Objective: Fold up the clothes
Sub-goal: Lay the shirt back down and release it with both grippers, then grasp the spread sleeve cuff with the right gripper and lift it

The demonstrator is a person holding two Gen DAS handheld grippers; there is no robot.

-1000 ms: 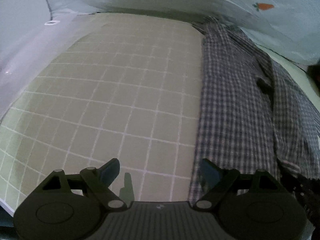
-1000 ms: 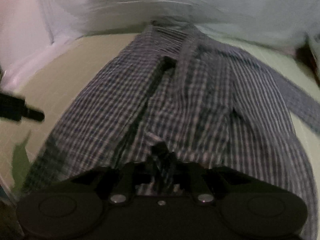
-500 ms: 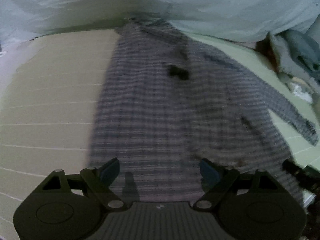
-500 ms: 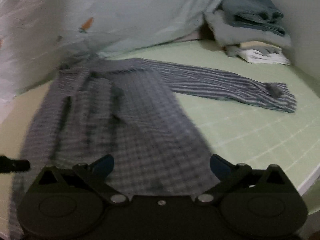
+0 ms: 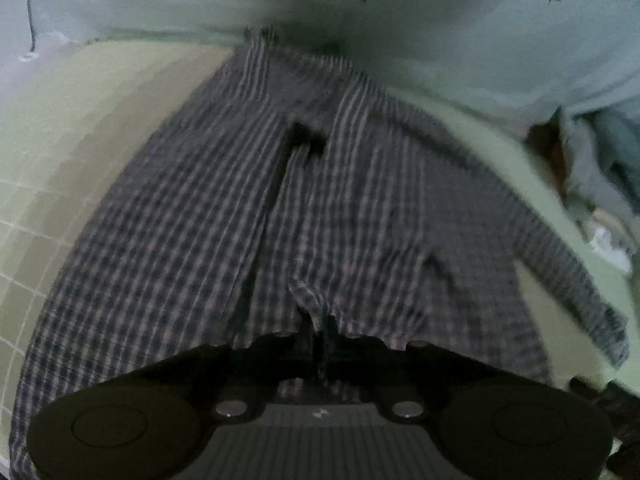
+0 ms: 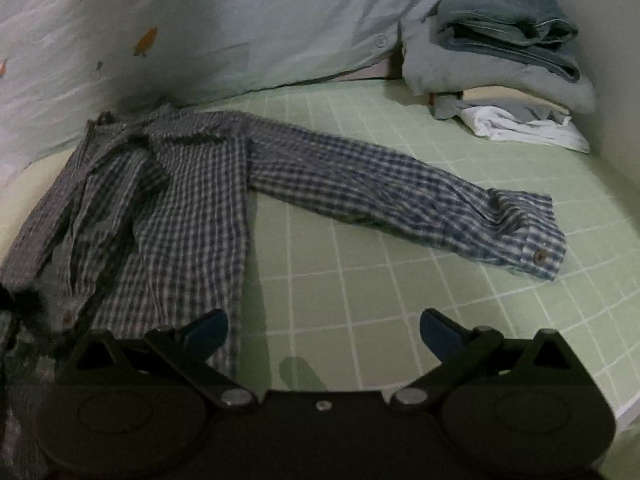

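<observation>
A blue-and-white checked shirt (image 5: 224,216) lies spread on the green gridded sheet (image 6: 360,280), collar toward the far bedding. My left gripper (image 5: 318,330) is shut on a pinch of the shirt's front hem near its middle. In the right wrist view the shirt (image 6: 188,208) lies at the left, with one sleeve (image 6: 400,192) stretched out to the right, its buttoned cuff (image 6: 536,252) at the end. My right gripper (image 6: 322,330) is open and empty, low over the sheet just right of the shirt's side edge.
A pale quilt with carrot prints (image 6: 224,32) is heaped along the far side. A stack of folded clothes (image 6: 508,48) sits at the far right against the wall, with a white garment (image 6: 528,130) at its foot. The bed edge (image 6: 628,404) runs at the lower right.
My left gripper moved over the shirt and closed on its front hem. My right gripper let go of the shirt, opened and swung right toward the outstretched sleeve.
</observation>
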